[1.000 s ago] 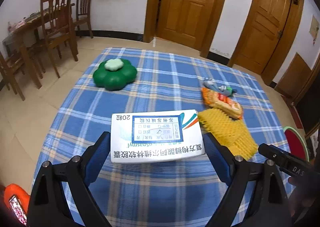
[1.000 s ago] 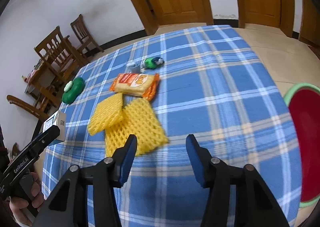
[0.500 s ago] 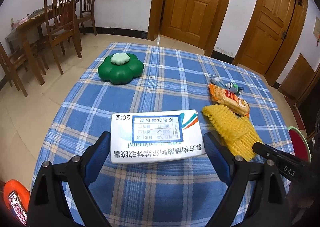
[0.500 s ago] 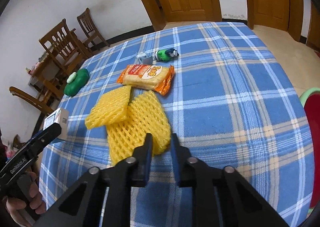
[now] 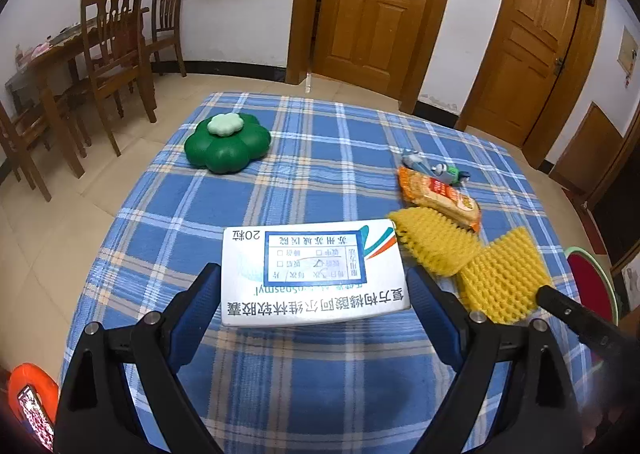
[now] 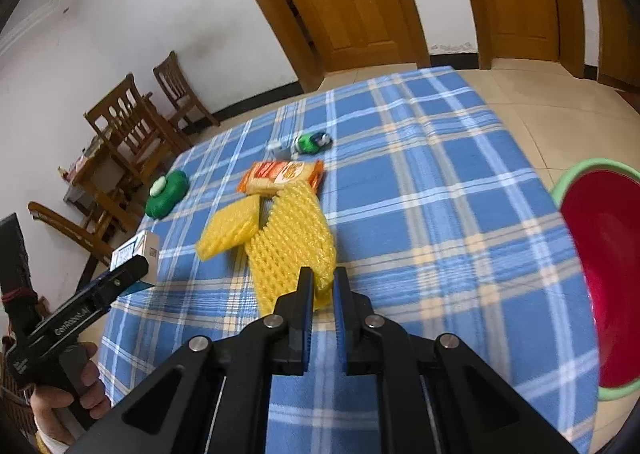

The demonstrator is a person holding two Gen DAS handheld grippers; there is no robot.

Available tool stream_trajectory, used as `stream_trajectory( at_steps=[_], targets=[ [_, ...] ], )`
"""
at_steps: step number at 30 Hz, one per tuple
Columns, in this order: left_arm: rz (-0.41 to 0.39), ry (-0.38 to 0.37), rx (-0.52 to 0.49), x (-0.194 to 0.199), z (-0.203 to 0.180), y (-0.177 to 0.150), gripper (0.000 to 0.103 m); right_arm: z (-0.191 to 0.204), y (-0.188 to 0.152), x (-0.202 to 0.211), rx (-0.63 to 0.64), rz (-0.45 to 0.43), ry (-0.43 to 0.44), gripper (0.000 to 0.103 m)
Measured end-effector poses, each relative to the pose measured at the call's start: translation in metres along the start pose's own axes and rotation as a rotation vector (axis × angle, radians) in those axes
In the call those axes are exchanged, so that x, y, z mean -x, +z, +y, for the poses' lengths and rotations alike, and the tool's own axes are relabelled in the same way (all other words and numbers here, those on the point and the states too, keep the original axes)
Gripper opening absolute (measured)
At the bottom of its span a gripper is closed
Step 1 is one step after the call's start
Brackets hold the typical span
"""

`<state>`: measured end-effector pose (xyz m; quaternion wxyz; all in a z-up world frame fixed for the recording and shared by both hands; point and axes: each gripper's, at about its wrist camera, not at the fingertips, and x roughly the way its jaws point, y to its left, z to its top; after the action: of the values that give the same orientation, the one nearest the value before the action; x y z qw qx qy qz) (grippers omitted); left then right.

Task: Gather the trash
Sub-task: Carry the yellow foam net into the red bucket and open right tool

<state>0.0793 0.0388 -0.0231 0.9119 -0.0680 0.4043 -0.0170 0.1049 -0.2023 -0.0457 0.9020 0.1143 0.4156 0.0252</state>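
Blue plaid tablecloth (image 5: pixel 320 182), yellow foam net (image 6: pixel 292 242)

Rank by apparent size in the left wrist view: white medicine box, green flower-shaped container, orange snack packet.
1. White medicine box, largest, though it sits nearest the camera, held in the left gripper.
2. Green flower-shaped container.
3. Orange snack packet, partly hidden by yellow foam netting.

Left wrist cam is looking forward and slightly down across the checkered table (image 5: pixel 304 182), close over a white box (image 5: pixel 314 272), facing the doors. Right wrist cam is sitting low at the table's near edge, angling left; both are sharing the yellow foam nets (image 6: pixel 288 242) and green container (image 5: pixel 226 144).
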Motion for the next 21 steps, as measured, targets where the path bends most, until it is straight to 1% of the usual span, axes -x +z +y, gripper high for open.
stream_trajectory(
  at_steps=[11, 21],
  targets=[
    [-0.014, -0.040, -0.041, 0.015, -0.023, 0.000, 0.091, -0.028, -0.002, 0.048, -0.068, -0.112, -0.037, 0.011],
    [-0.009, -0.114, -0.088, 0.022, -0.054, 0.004, 0.091, -0.062, 0.000, 0.086, -0.136, -0.206, -0.096, 0.011]
  ],
)
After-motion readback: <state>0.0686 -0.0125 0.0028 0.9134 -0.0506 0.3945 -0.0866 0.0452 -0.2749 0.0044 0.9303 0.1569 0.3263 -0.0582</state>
